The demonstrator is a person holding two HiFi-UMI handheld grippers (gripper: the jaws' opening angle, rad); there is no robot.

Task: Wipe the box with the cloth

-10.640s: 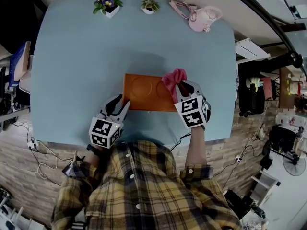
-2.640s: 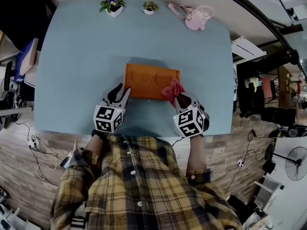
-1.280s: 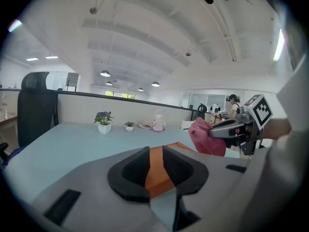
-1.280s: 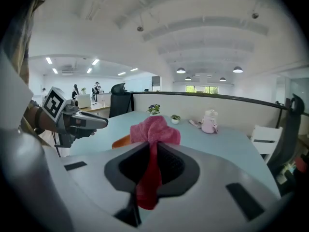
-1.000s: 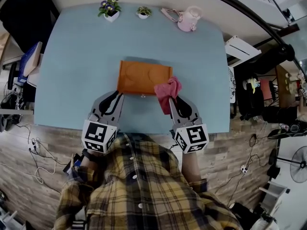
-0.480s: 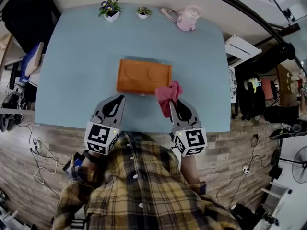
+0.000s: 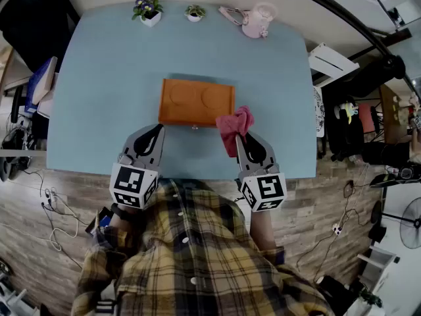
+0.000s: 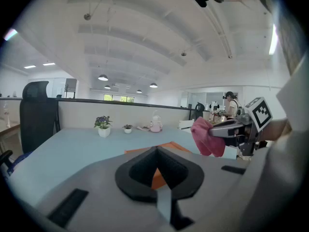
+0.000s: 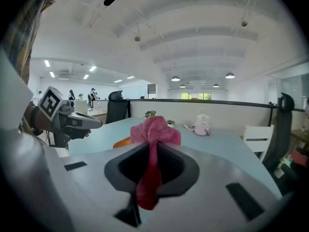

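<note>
The left gripper [image 7: 156, 131] hovers over the near part of the table [image 7: 99, 78], just short of the box's near left corner. Its own view shows the jaws brought fully together with nothing between them; only a sliver of orange shows beyond the tips. It is not touching the box.

The orange box [image 7: 196, 101] lies flat in the middle of the table, long side toward the person, with two round recesses in its top and a small knob on the near edge. Nothing rests on its top.

At the box's near right corner is the pink cloth [image 7: 235, 122], bunched into a loose wad. The right gripper [image 7: 238, 141] has its jaws closed on it: in the right gripper view a fold runs down between them and the rest blooms out past the tips. From the left gripper view the cloth hangs in the air beside the box. Whether any part of it brushes the corner I cannot tell.

My reading is that this is a gap between wiping strokes, or the end of one, with the cloth gripped but off the surface. If wiping goes on, the next move calls for lowering the wad onto the top and dragging it across, keeping enough cloth ahead of the tips so that the hard jaws do not scrape. The box looks light and may slide, so the closed left gripper would do well to brace its near left corner.
</note>
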